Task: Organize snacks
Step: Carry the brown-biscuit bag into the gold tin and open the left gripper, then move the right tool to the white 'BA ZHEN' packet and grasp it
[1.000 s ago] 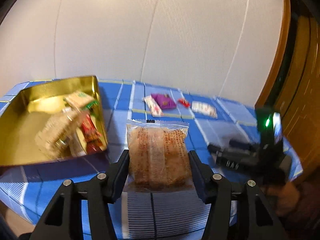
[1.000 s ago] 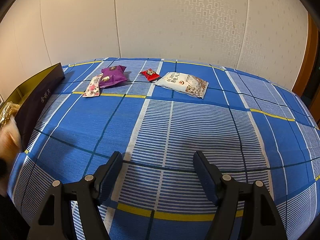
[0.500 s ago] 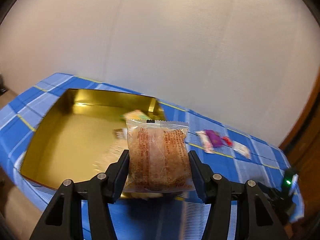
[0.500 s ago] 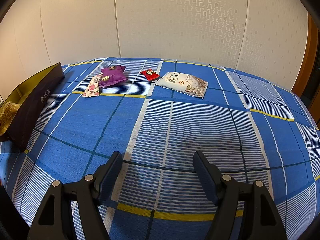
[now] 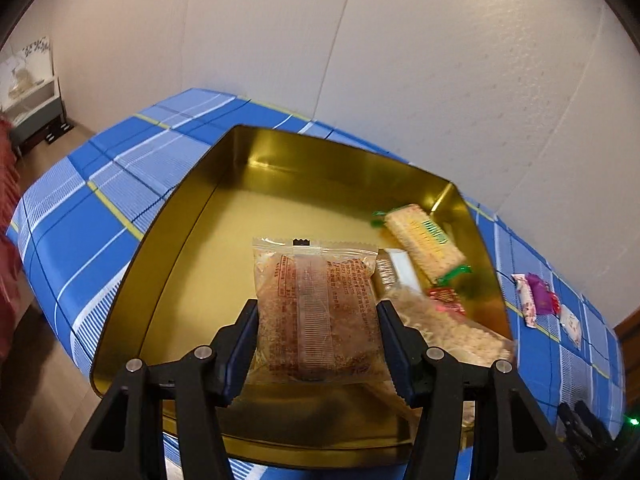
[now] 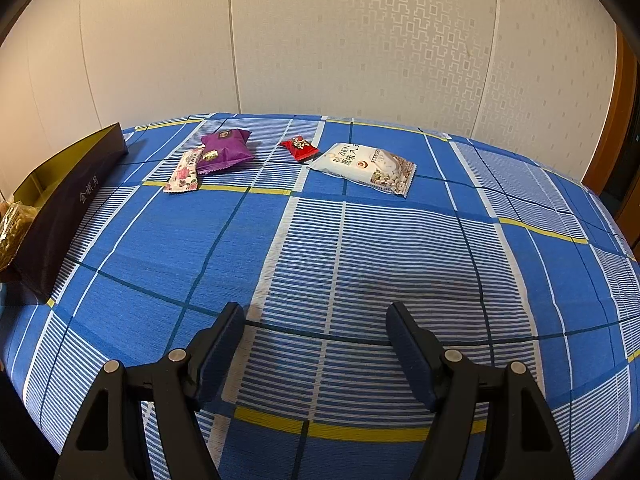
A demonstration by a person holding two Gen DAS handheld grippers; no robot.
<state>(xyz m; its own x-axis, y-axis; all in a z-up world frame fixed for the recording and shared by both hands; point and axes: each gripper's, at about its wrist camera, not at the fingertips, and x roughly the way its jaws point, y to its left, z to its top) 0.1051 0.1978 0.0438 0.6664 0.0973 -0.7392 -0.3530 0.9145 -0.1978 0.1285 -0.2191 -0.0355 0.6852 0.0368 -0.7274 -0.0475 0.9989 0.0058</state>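
The left wrist view is taken from above and close to the gold tin [image 5: 168, 272], angled steeply down into it past the left tongs [image 5: 316, 344]; the checked tabletop [image 5: 120, 184] is seen beyond the tin. The right wrist view is set low over the tabletop [image 6: 360, 248], well to the right of the tin [image 6: 68, 200], and faces level toward the wall. Both views share the tin and the pink packet [image 5: 525, 300] [image 6: 185, 171] and purple packet [image 5: 538, 293] [image 6: 226, 150] beyond it.

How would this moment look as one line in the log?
left tongs: shut on clear snack packet, over gold tin | right tongs: open, empty
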